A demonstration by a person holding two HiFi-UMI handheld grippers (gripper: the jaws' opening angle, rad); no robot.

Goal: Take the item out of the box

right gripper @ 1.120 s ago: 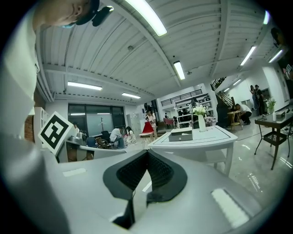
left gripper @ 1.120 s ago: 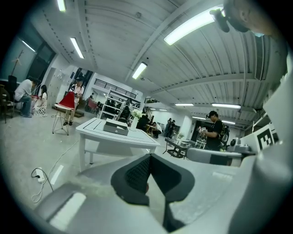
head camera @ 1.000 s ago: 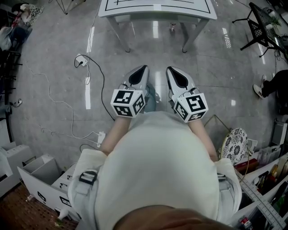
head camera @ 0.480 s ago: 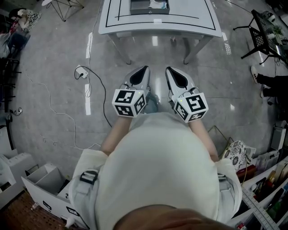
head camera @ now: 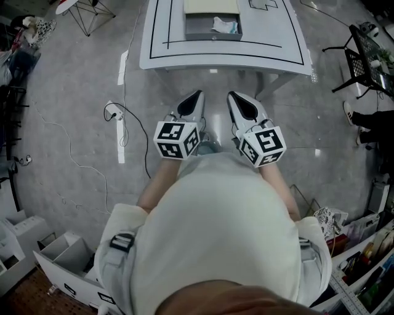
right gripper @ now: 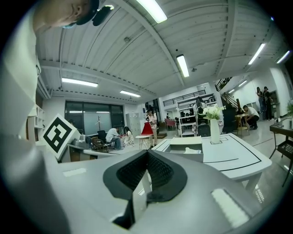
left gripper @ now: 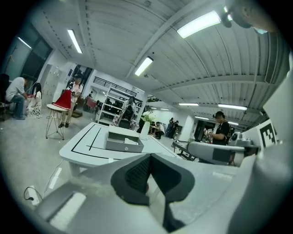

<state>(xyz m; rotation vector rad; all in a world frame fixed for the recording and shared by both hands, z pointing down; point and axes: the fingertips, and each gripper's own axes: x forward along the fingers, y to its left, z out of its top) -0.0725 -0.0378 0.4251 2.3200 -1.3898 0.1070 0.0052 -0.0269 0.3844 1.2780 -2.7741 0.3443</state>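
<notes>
A grey open box (head camera: 212, 27) sits on the white table (head camera: 228, 52) at the top of the head view, with a pale crumpled item (head camera: 225, 26) inside and a beige lid (head camera: 211, 6) behind it. Both grippers are held side by side in front of the person's body, short of the table's near edge. My left gripper (head camera: 198, 94) is shut with nothing in it, and so is my right gripper (head camera: 232, 95). The left gripper view shows the box (left gripper: 123, 141) beyond the left gripper (left gripper: 149, 157). The right gripper view shows the box (right gripper: 185, 148) past the right gripper (right gripper: 147, 153).
A white vase of flowers (right gripper: 214, 128) stands on the table behind the box. A cable and power strip (head camera: 114, 112) lie on the floor at left. A black chair (head camera: 363, 55) stands at right, white drawer units (head camera: 61, 258) at lower left. People stand far off.
The table and box have slid down into the head view, nearer to me. Both grippers keep their pose in front of the body, still shut.
</notes>
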